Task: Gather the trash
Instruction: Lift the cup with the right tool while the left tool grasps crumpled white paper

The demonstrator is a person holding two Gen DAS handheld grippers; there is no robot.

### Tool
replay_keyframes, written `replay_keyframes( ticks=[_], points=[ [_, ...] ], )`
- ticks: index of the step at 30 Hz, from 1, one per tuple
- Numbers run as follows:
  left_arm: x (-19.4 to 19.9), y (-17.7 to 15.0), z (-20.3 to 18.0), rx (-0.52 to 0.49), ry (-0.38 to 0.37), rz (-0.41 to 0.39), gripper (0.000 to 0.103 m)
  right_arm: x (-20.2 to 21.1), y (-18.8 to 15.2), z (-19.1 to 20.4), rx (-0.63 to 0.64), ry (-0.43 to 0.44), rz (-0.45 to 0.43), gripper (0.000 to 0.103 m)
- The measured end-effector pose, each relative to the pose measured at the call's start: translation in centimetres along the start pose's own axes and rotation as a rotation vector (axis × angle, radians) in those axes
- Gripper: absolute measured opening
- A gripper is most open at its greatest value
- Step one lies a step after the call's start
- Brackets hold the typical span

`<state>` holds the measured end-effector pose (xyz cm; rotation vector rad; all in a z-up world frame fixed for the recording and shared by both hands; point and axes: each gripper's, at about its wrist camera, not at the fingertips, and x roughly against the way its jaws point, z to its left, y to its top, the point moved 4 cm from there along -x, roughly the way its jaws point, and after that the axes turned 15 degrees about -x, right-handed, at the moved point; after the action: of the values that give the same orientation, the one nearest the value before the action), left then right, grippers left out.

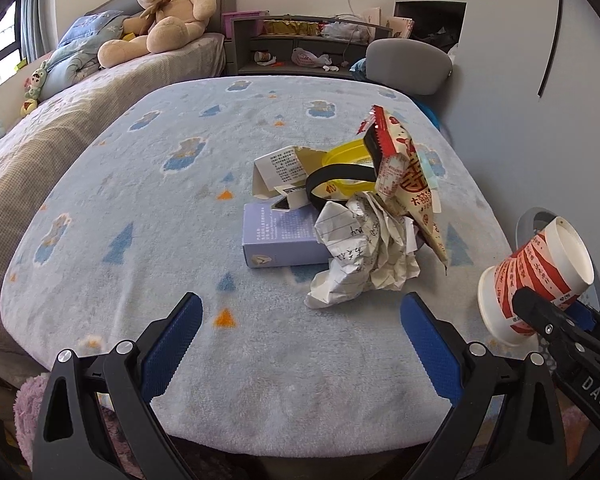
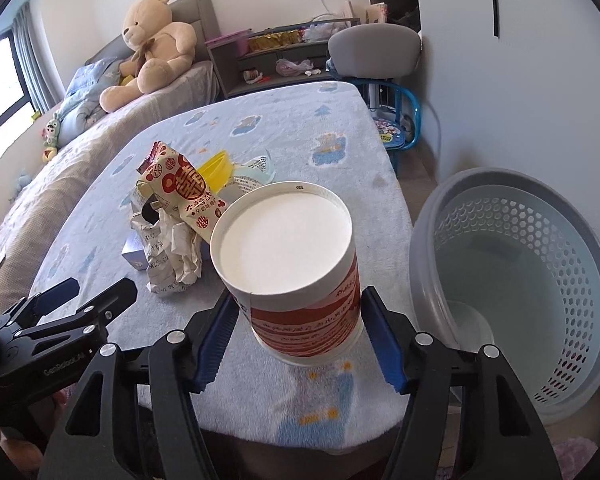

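A red-and-white paper cup (image 2: 300, 280) is held between the blue pads of my right gripper (image 2: 300, 332), lifted above the table's near right corner; it also shows in the left wrist view (image 1: 536, 276). A trash pile lies mid-table: crumpled lined paper (image 1: 364, 256), a red-and-cream snack wrapper (image 1: 408, 176), a lilac box (image 1: 280, 236), a torn carton (image 1: 280, 170), a yellow lid (image 1: 346, 156). My left gripper (image 1: 300, 340) is open and empty, low over the blanket in front of the pile. A grey perforated basket (image 2: 540, 272) stands on the floor right of the table.
The table wears a pale blue fleece blanket (image 1: 140, 208). A bed with a teddy bear (image 1: 168, 12) lies to the left. A grey chair (image 1: 408, 64) and a cluttered shelf (image 1: 308, 44) stand behind the table. A small blue stool (image 2: 396, 128) stands at the right.
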<state>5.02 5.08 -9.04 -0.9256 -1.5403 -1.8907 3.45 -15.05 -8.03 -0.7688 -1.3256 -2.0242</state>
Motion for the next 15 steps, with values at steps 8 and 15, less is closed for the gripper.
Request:
replay_keyframes(
  ticks=[8,15],
  points=[
    [-1.4,0.9,-1.3,0.026,-0.027,-0.043,0.095,2.8,-0.6,-1.9,-0.040,0.009,-0.017,0.062],
    [-2.8,1.5,-2.7,0.005,-0.011,-0.054,0.095,3.4,-1.2,-3.5,-0.075,0.011,-0.010,0.062]
  ],
)
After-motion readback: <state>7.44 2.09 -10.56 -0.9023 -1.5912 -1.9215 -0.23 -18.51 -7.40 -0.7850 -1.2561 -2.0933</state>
